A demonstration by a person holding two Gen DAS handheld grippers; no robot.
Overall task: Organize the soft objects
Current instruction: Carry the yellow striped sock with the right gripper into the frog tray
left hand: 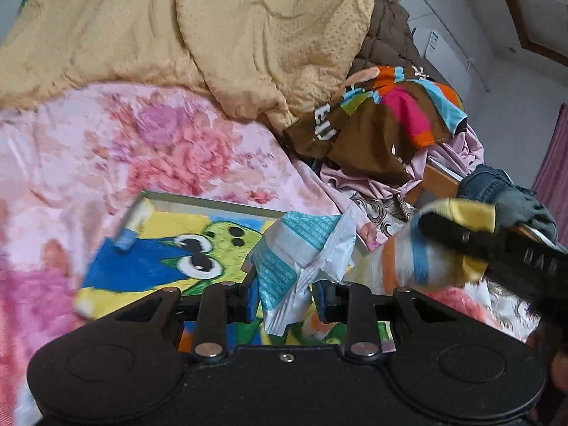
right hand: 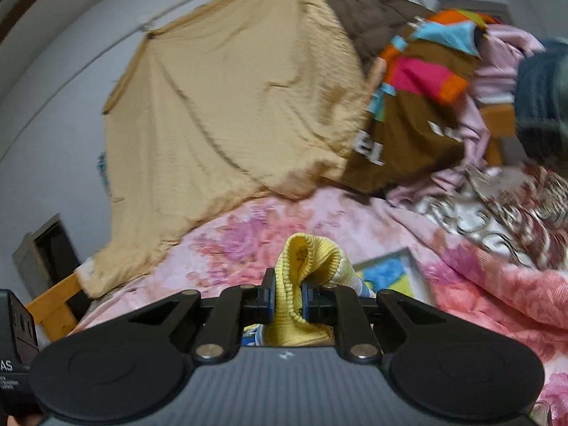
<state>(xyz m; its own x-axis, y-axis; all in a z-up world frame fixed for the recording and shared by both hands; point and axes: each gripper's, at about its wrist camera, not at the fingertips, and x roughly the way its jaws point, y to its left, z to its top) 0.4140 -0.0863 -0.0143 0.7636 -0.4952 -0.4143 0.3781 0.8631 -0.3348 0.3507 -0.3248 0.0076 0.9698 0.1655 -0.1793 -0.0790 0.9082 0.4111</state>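
Note:
My left gripper (left hand: 285, 298) is shut on a crumpled white and teal plastic packet (left hand: 305, 248), held above a cartoon-print cushion (left hand: 170, 248) on the bed. My right gripper (right hand: 287, 300) is shut on the yellow cuff of a sock (right hand: 305, 266). In the left wrist view that sock (left hand: 422, 252) is striped yellow, white, blue and orange, held in the right gripper's fingers (left hand: 461, 236) at the right.
A pink floral bedspread (left hand: 142, 149) covers the bed. A tan quilt (left hand: 220, 35) is heaped at the back. A brown multicolour garment (left hand: 383, 117), mauve cloth (left hand: 458, 149) and denim (left hand: 493, 184) are piled at the right by a wooden frame (right hand: 53, 301).

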